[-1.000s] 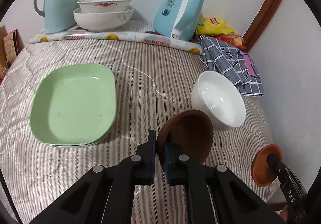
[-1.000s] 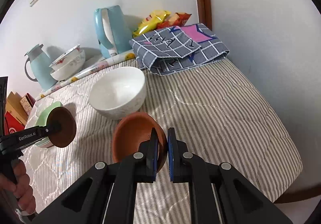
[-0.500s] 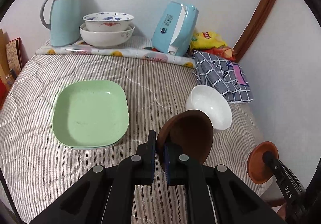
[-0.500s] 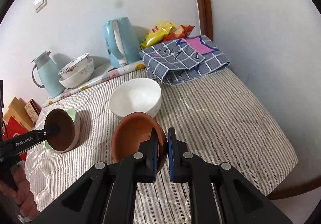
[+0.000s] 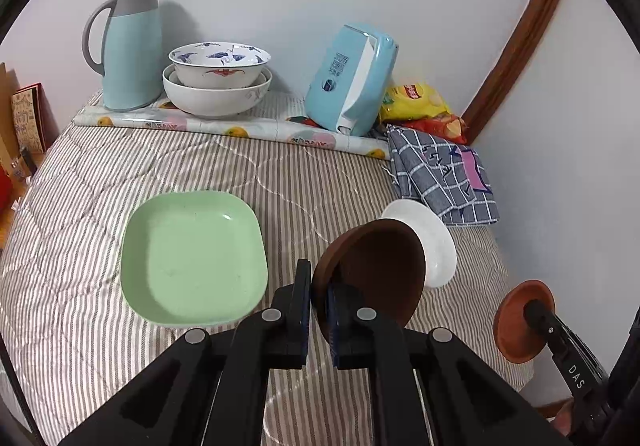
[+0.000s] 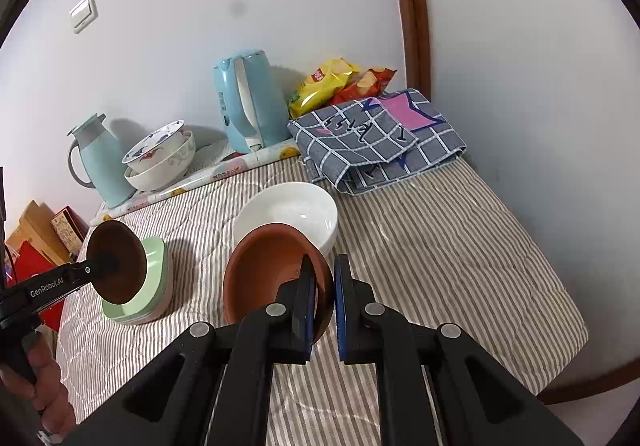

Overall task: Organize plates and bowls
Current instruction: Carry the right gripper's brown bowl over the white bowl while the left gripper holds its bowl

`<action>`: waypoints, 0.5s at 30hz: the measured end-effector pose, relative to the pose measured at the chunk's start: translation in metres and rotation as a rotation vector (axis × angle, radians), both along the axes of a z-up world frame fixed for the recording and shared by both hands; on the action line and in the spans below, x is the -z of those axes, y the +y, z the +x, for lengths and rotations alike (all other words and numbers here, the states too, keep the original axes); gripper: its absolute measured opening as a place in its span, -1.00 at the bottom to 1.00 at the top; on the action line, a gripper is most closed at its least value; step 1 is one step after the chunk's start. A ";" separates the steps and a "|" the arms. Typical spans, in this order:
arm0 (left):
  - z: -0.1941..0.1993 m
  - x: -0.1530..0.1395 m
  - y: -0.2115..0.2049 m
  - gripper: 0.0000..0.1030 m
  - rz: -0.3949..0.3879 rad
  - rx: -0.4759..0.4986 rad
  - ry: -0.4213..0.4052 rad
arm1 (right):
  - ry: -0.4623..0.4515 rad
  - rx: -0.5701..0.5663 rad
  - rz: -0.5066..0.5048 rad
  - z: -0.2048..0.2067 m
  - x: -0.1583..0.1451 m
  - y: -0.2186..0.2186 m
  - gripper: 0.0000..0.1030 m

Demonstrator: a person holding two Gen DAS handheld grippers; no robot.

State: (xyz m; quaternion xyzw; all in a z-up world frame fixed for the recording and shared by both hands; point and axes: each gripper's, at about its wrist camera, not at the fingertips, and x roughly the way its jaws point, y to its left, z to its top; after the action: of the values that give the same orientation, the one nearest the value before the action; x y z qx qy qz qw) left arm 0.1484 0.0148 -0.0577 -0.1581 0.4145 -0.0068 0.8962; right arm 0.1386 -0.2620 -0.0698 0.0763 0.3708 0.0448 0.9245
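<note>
Both claws higher vs 1 s ago, left claw (image 5: 318,292) clamps dark bowl (image 5: 376,266), right claw (image 6: 324,288) clamps terracotta bowl (image 6: 268,266).

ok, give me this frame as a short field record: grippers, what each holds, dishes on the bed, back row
left gripper: shut on dark brown bowl, held by the rim, tilted, in the air
right gripper: shut on terracotta bowl, held by the rim, in the air
green plates: stacked on the striped quilt, untouched
white bowl: upright on the quilt, beyond the terracotta bowl
back row: thermos, two nested patterned bowls, blue kettle
right corner: checked cloth, snack bags
</note>
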 end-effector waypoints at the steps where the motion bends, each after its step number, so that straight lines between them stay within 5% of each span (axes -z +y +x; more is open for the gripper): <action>1: 0.002 -0.001 0.001 -0.85 0.000 -0.001 0.001 | 0.001 0.000 -0.003 0.003 -0.001 0.001 -0.83; 15: 0.038 0.007 0.019 -0.85 -0.011 -0.010 0.021 | 0.018 -0.028 0.002 0.050 0.005 0.017 -0.83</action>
State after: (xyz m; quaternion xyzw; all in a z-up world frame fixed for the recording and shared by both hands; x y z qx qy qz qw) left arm 0.1859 0.0334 -0.0645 -0.1653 0.4230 -0.0030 0.8909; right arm 0.1887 -0.2447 -0.0745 0.0721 0.3803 0.0574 0.9203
